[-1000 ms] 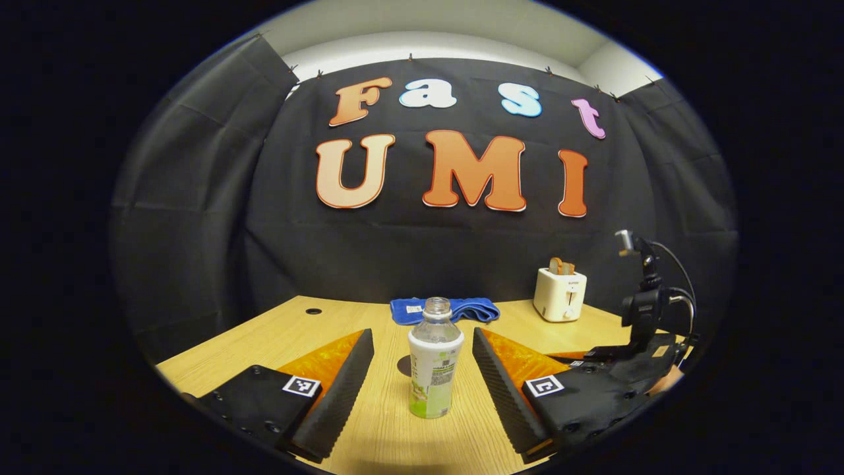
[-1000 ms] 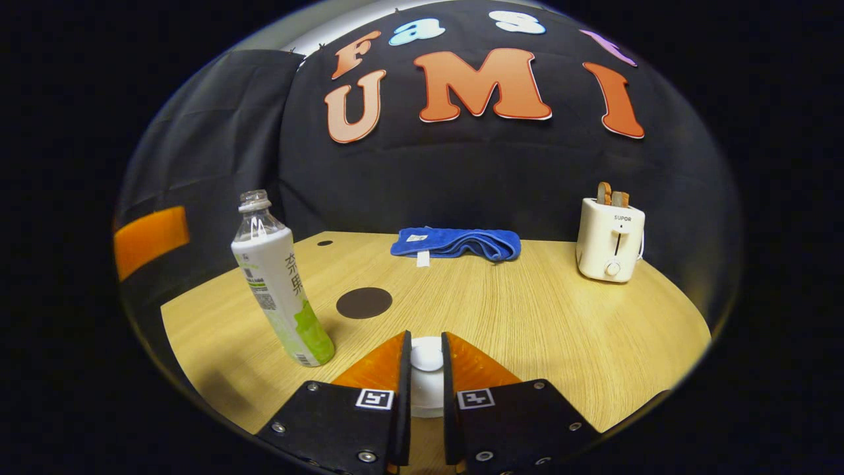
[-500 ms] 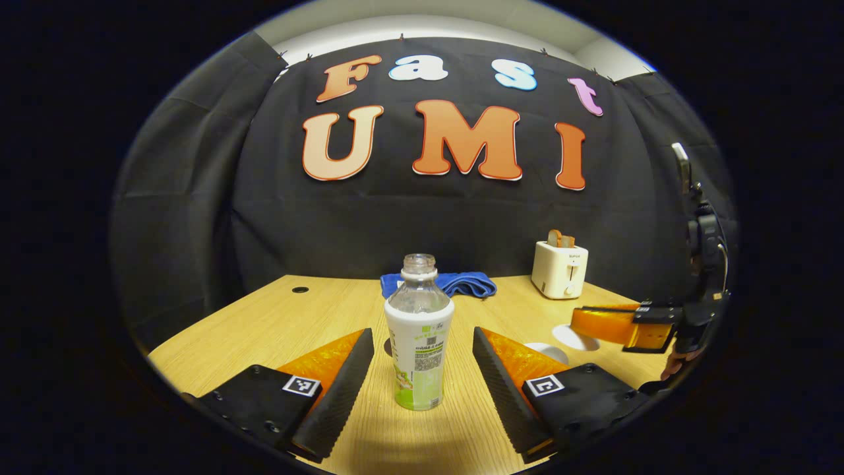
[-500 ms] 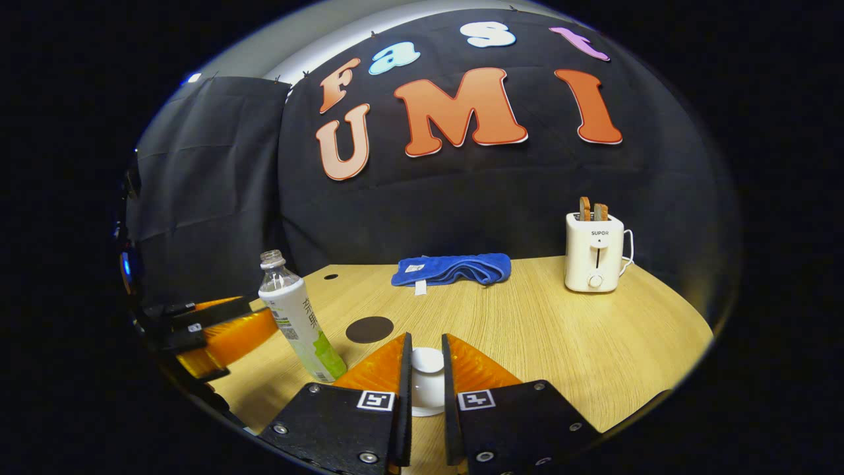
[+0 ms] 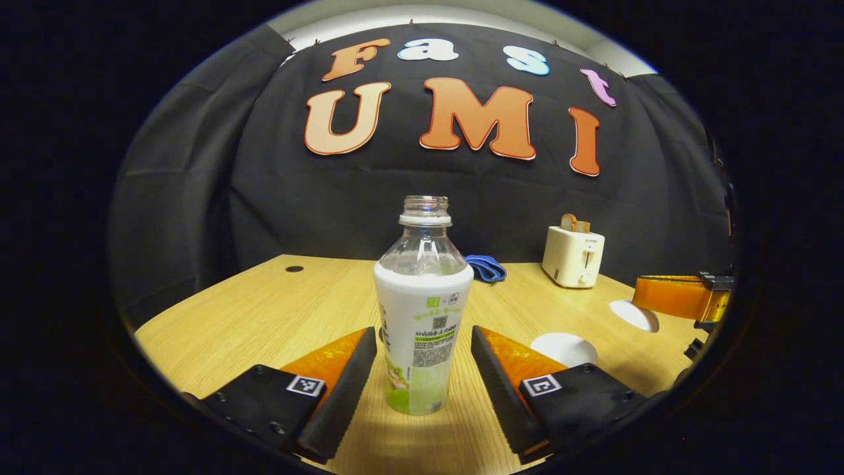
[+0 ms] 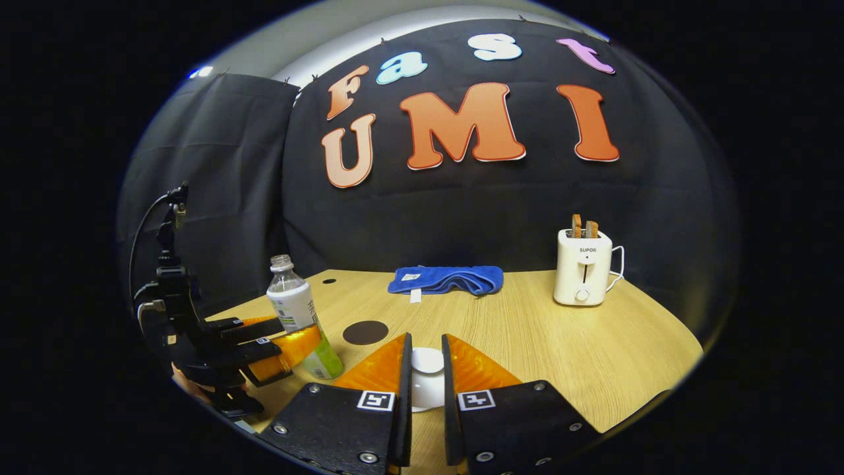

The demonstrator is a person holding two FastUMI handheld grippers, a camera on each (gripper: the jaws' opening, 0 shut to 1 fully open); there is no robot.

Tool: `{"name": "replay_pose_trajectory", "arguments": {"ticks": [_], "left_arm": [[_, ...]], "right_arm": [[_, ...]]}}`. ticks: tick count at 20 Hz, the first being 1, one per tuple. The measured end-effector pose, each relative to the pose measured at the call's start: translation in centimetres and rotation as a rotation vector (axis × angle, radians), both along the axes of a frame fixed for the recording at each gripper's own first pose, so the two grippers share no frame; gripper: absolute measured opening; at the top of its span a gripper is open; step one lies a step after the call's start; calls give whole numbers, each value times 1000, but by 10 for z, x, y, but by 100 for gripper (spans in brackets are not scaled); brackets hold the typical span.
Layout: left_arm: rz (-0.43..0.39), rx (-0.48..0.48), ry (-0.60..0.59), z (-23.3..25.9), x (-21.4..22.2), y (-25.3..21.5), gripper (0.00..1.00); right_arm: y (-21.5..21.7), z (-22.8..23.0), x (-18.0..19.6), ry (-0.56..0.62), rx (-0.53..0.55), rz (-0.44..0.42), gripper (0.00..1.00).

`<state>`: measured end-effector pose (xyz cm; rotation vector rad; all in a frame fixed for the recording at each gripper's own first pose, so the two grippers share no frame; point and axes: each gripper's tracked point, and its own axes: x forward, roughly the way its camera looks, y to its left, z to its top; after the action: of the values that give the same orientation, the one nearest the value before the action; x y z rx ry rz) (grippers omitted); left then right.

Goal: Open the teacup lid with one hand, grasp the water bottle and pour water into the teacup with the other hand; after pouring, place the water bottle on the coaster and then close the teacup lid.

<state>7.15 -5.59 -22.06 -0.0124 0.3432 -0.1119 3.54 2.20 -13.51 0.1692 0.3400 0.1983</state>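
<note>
So the left gripper [image 5: 422,369] is sitting with its jaws spread wide and the water bottle [image 5: 422,310] standing upright right between its 2 fingers, with a gap showing on both sides, so nothing is squeezing it. The bottle has no cap on, the top part is clear plastic, and a white sleeve label is wrapping the body, going green toward the base. Hard to say from the left gripper view how much water is sitting inside.

Off to that gripper's right, the teacup [image 5: 564,348] is showing as a white round rim on the table [image 5: 277,310], and farther right the right gripper [image 5: 682,297] is hanging with the white lid [image 5: 633,315] at its tip, well clear of the cup.

In the right gripper view, the right gripper [image 6: 426,379] is clamping the lid [image 6: 427,369] by its little round knob, both fingers pressing on it. The dark round coaster [image 6: 365,332] is lying ahead and a bit left of those fingers, with the bottle [image 6: 300,316] and the left gripper [image 6: 290,340] farther left. Way ahead, a folded blue towel [image 6: 445,279] and a cream toaster [image 6: 581,267] are sitting by the wall.
</note>
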Motion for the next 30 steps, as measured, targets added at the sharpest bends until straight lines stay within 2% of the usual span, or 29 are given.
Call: {"name": "replay_pose_trajectory", "arguments": {"ticks": [1,5,7,11,14,19,25,27,30], "left_arm": [[5,-5,-4,-2,3,0,75],[-6,3,-15,-2,8,0,70],[-16,46,-11,-2,9,1,66],[-21,207,-35,9,15,10,67],[-62,308,-42,15,16,9,66],[-114,540,-65,21,26,10,67],[-236,781,-87,13,23,-9,63],[-263,872,-99,11,22,-13,65],[-309,956,-106,6,22,-22,63]], "right_arm": [[-3,-2,-1,6,1,-5,20],[-12,-4,-4,9,-5,-21,20],[-17,-3,-3,4,-15,-32,20],[-28,2,-5,-6,-11,-50,20],[-38,6,-7,-20,-15,-65,20],[-55,13,-10,-37,3,-96,20],[-69,20,-9,-49,34,-127,20],[-74,20,-10,-50,28,-132,20],[-81,22,-12,-56,26,-144,20]]}}
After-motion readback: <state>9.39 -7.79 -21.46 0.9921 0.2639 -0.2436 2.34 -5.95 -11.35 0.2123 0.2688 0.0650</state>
